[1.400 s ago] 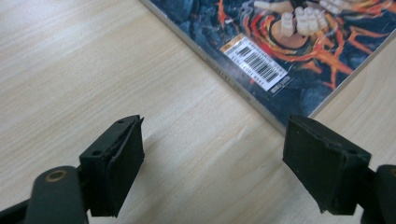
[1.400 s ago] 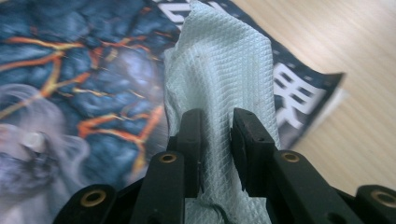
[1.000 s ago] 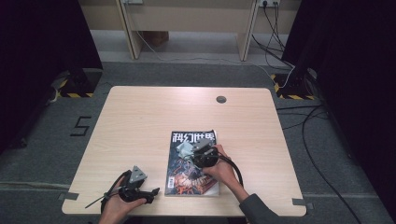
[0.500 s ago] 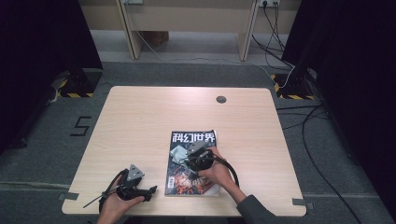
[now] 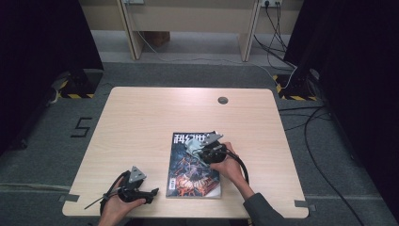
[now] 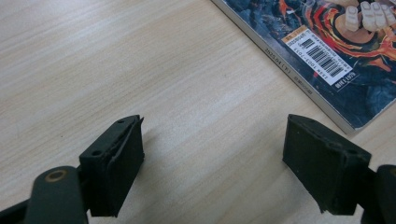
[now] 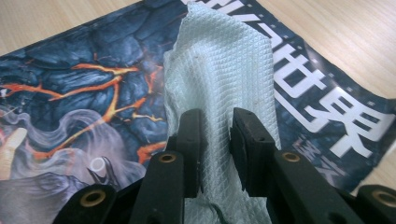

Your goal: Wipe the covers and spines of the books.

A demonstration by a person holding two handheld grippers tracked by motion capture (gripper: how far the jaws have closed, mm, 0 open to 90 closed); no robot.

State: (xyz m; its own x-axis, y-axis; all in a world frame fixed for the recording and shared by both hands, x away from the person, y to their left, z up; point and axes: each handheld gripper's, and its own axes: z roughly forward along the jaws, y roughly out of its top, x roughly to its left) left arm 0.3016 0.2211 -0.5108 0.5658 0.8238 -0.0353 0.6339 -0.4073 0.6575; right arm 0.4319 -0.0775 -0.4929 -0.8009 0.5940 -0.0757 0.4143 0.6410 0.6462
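Note:
A magazine (image 5: 188,176) with a dark, fiery cover lies flat at the front middle of the wooden table (image 5: 141,122). My right gripper (image 5: 200,149) sits over its upper half, shut on a pale blue-green textured cloth (image 5: 194,147). In the right gripper view the cloth (image 7: 219,70) runs up from between the narrow jaws of the gripper (image 7: 215,140) and drapes over the magazine's title (image 7: 327,116). My left gripper (image 5: 153,193) rests low on the table left of the magazine. Its jaws (image 6: 212,172) stand wide open over bare wood, with the barcode corner of the magazine (image 6: 336,37) just beyond.
A round cable hole (image 5: 222,100) sits in the far part of the tabletop. Beyond the table stand the legs of another desk (image 5: 131,33), and cables (image 5: 310,117) run over the grey carpet at the right. The table's front edge is close under both hands.
My right gripper has slid the cloth over the cover, first a little left, then back right and farther up toward the title. The left gripper has stayed still.

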